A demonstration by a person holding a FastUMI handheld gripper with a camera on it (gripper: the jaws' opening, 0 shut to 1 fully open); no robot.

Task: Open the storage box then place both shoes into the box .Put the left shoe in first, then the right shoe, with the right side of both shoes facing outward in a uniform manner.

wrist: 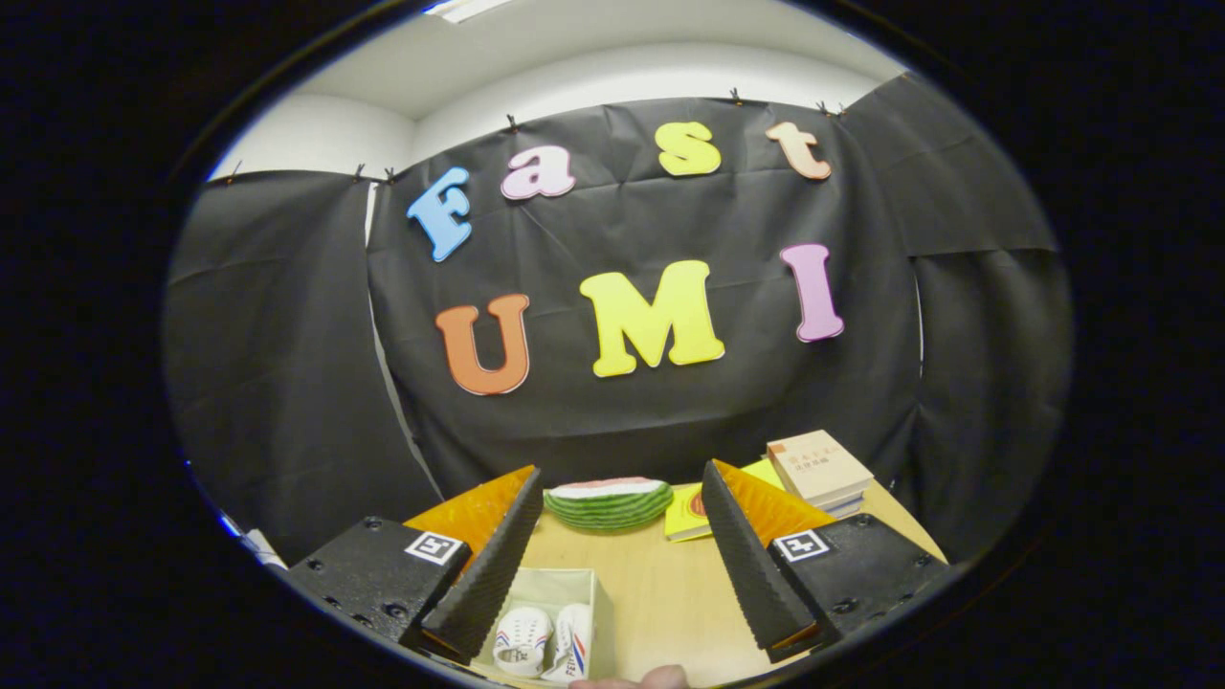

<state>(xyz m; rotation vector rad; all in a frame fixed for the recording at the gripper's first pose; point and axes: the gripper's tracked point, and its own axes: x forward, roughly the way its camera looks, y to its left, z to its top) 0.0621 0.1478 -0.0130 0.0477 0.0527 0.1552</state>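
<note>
My gripper (622,498) hangs well above the wooden table (670,593), fingers spread wide with nothing between them. Low between the fingers, close by the left finger (488,565), stands a pale storage box (555,584) with its top open. Two white shoes (544,643) lie side by side inside it; the right-hand one shows red and blue stripes. The near part of the box is hidden. A bit of a person's hand (660,677) shows just in front of the box.
A watermelon slice (610,502) lies at the table's far edge, beyond the fingers. A yellow book (687,512) lies next to it, and a stack of books (819,471) sits at the far right corner.
</note>
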